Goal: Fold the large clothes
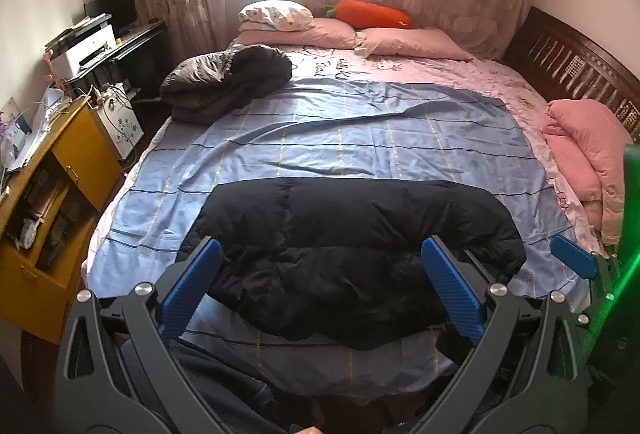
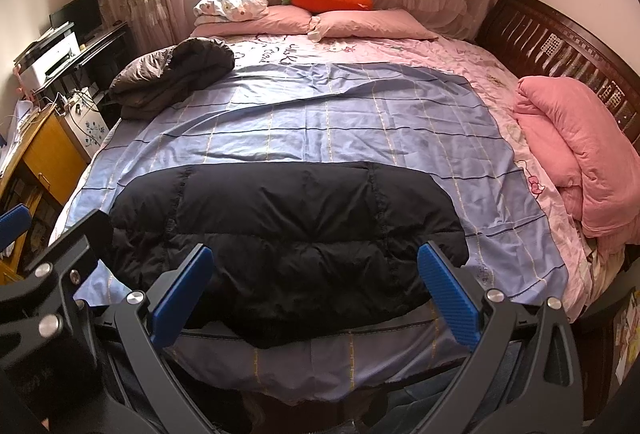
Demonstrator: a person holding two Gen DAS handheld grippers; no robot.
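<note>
Both tools, left tool [image 1: 320, 290] and right tool [image 2: 316, 292], hang wide apart and hold nothing, poised side by side over one black puffer jacket [image 2: 280, 242] lying just ahead on the blue sheet [image 2: 320, 117], spread flat, I'd judge, for folding. Beyond: one grey bundle [image 2: 172, 73], one pink quilt [image 2: 576, 153], three pillows [image 2: 372, 23].
</note>
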